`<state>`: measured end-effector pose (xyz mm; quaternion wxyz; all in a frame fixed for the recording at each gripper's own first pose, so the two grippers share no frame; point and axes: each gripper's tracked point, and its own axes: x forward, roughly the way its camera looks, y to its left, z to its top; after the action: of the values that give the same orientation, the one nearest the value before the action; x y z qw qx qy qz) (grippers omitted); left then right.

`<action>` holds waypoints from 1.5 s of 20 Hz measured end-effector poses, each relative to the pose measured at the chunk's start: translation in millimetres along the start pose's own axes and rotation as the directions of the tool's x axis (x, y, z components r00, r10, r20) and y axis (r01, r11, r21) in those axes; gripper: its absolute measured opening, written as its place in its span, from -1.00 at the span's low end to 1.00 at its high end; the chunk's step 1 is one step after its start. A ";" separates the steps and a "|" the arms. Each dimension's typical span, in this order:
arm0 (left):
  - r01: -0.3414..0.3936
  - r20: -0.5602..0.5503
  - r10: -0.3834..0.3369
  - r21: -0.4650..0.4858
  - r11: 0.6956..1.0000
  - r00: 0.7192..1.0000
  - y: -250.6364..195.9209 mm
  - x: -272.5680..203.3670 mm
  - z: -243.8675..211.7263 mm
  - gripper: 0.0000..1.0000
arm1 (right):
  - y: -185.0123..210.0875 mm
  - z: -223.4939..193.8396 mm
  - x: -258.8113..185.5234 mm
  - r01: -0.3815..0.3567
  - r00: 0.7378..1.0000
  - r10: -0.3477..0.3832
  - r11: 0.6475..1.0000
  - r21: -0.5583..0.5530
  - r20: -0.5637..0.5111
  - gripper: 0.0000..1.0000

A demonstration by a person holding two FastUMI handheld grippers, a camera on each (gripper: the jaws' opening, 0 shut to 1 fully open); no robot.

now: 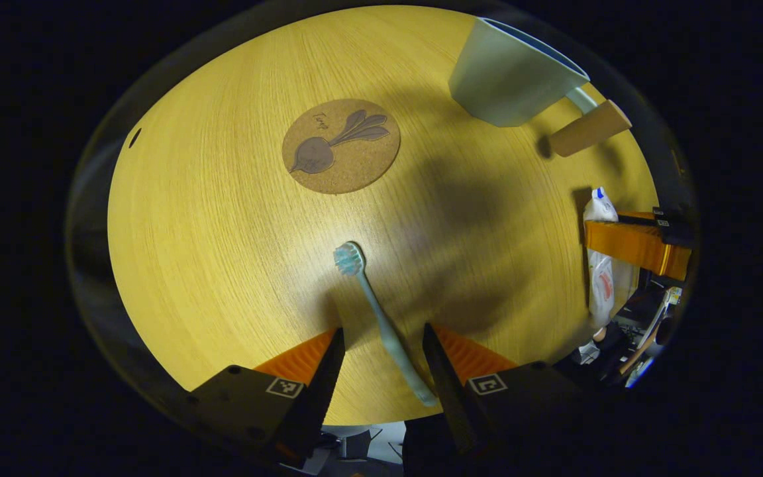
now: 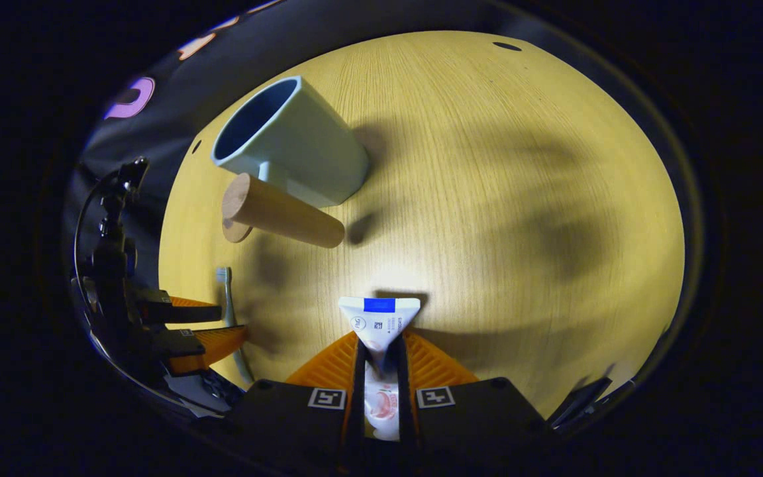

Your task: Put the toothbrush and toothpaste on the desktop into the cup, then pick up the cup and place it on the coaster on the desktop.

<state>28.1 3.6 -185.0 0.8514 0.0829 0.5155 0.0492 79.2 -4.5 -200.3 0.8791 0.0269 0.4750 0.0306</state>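
Observation:
The pale blue toothbrush point(image 1: 381, 324) lies flat on the wooden desktop point(image 1: 222, 252), bristles pointing away. My left gripper point(image 1: 381, 341) is open, one finger on each side of the handle, touching nothing. My right gripper point(image 2: 381, 341) is shut on the white toothpaste tube point(image 2: 379, 318), whose flat crimped end sticks out ahead of the fingers. The light blue cup point(image 2: 289, 142) with a wooden peg handle point(image 2: 282, 212) stands upright beyond the right gripper. The round cork coaster point(image 1: 340, 146) lies beyond the toothbrush. The cup point(image 1: 510, 76) stands right of the coaster.
In the left gripper view the right gripper point(image 1: 593, 248) and toothpaste point(image 1: 600, 278) sit at the desk's right edge. In the right gripper view the left gripper point(image 2: 212, 324) and toothbrush point(image 2: 226, 298) sit at the left. Bare wood lies between the cup and coaster.

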 end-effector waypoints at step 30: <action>0.108 0.156 -0.106 -0.002 0.994 0.982 -11.6 -5.4 8.1 -1.00 | -2.7 1.2 -1.8 0.077 0.997 -0.077 0.996 -0.049 0.012 -0.51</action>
<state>32.7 -9.4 -178.9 0.8909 0.0543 0.4509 -0.0004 79.3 -7.5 -198.3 0.8823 -0.0131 0.4705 0.0083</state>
